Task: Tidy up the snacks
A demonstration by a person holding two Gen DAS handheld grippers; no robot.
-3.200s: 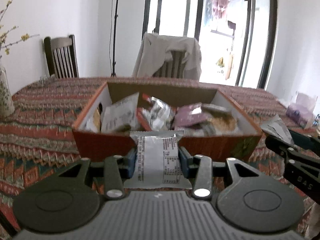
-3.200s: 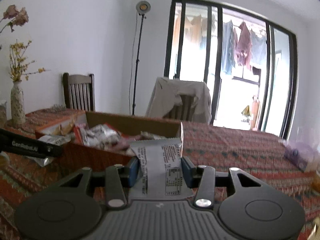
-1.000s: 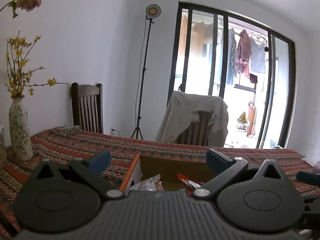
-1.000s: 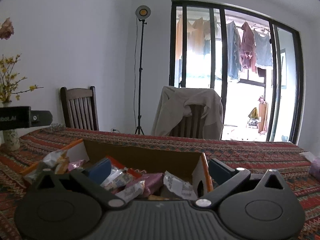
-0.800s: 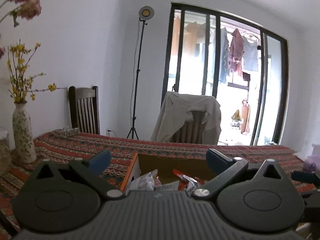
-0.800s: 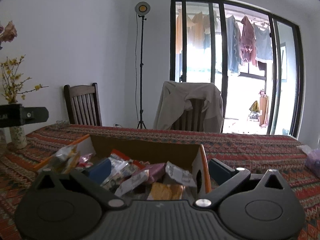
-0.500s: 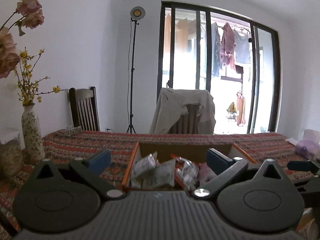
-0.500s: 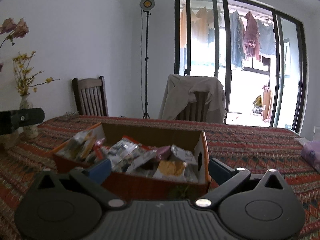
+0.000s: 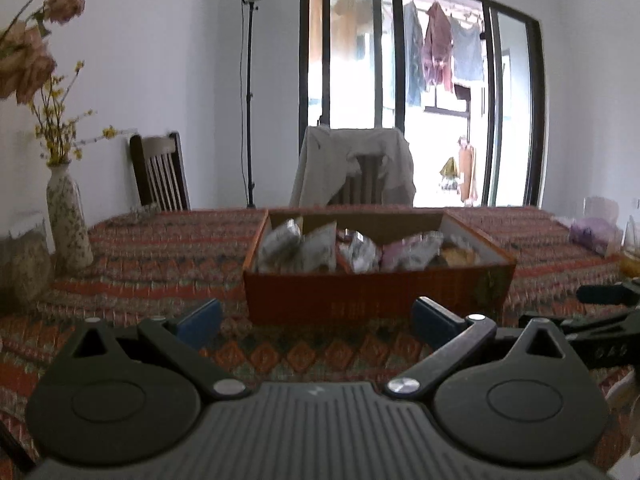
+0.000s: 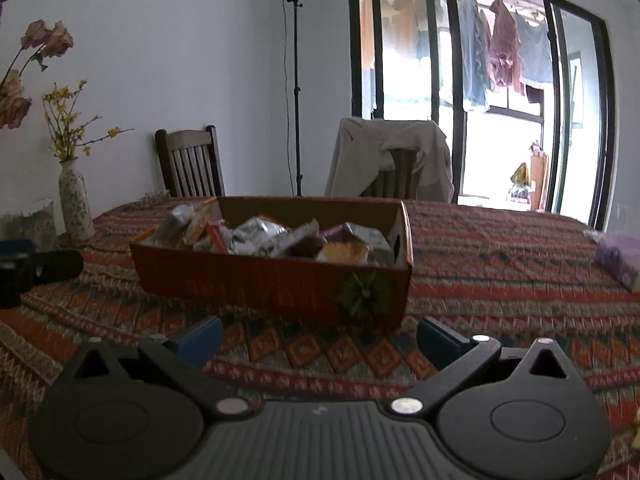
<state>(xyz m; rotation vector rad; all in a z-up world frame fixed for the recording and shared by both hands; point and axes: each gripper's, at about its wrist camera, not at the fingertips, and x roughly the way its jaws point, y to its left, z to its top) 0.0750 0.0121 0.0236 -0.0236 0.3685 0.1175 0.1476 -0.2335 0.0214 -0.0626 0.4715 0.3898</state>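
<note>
Both packets have gone into the box (image 9: 376, 292); left gripper (image 9: 316, 320) and right gripper (image 10: 318, 334) have drawn back, spread, empty.

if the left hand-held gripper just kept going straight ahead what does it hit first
Most likely the near wall of the orange cardboard box, which sits right ahead of the open left hand-held gripper. Only patterned tablecloth shows between them, though depth is hard to judge.
</note>
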